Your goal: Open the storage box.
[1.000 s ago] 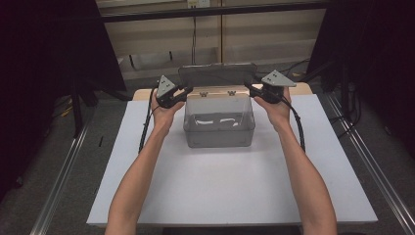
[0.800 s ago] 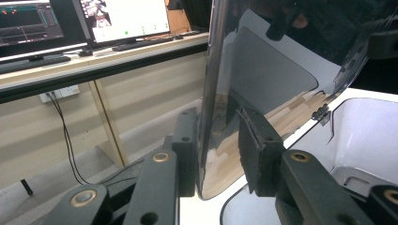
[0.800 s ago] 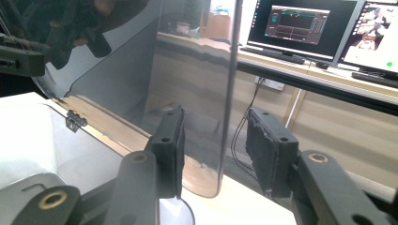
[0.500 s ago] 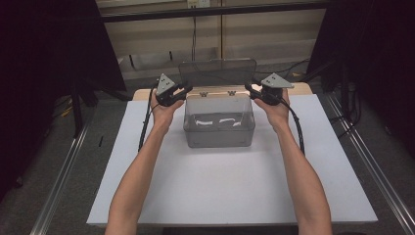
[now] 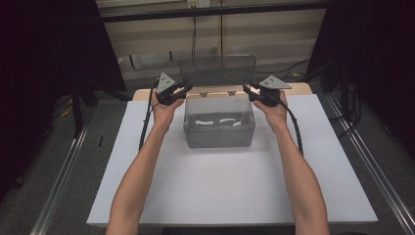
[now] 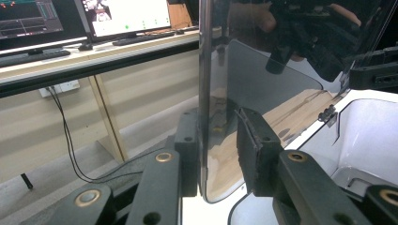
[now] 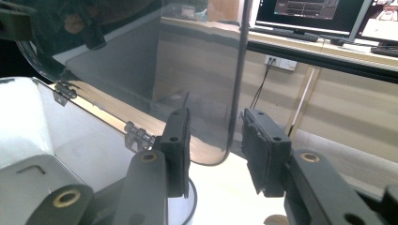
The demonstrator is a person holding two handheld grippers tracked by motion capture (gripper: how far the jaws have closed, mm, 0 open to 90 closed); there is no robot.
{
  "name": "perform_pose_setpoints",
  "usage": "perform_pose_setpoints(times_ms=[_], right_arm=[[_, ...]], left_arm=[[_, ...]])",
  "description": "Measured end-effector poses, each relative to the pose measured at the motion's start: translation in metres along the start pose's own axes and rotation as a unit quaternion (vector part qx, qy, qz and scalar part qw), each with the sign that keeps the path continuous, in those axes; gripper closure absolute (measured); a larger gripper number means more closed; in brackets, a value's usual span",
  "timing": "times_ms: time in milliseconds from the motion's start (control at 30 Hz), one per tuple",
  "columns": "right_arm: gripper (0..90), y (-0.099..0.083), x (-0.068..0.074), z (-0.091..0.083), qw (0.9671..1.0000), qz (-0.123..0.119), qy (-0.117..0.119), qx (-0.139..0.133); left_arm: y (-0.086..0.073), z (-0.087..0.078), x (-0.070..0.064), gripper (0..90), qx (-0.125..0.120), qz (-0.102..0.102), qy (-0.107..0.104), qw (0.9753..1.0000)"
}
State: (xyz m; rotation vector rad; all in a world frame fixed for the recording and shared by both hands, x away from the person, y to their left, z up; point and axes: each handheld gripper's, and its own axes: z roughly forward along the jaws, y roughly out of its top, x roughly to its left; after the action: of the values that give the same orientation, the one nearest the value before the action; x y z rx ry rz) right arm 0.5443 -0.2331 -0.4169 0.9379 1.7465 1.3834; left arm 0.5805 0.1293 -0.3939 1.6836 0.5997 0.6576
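Observation:
A clear plastic box (image 5: 219,128) stands at the back middle of the white table top (image 5: 220,191), with a few white pieces lying inside. Its hinged clear lid (image 5: 218,71) stands upright behind it. My left gripper (image 5: 185,90) is at the lid's left edge and my right gripper (image 5: 248,91) at its right edge. In the left gripper view the lid (image 6: 263,79) passes between the jaws of the left gripper (image 6: 218,152), close to the left pad, with a gap on the other side. In the right gripper view the lid (image 7: 141,61) stands between the right gripper's (image 7: 216,150) spread jaws, touching neither.
A wooden strip (image 5: 303,88) shows behind the white top. Metal rails (image 5: 372,166) run along both sides of the table. Behind stands a bench with monitors (image 7: 309,11) and keyboards (image 6: 145,38). Cables (image 5: 293,127) trail from both grippers.
The lid has swung a little further up to upright, and both grippers have stayed at its side edges, shifting slightly with it.

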Motion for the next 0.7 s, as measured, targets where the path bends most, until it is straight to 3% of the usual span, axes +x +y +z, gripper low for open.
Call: perform_pose_setpoints(times_ms=[333, 700], right_arm=[[71.4, -0.0001, 0.0007, 0.0022, 0.9999, 0.009, 0.007, -0.01], [72.6, -0.0014, -0.0007, 0.0036, 0.9993, 0.03, 0.01, -0.018]], left_arm=[[0.0003, 0.0005, 0.0008, 71.1, 0.001, -0.001, -0.001, 1.0], [-0.0016, -0.0018, 0.005, 67.5, 0.007, -0.012, 0.01, 0.9999]])
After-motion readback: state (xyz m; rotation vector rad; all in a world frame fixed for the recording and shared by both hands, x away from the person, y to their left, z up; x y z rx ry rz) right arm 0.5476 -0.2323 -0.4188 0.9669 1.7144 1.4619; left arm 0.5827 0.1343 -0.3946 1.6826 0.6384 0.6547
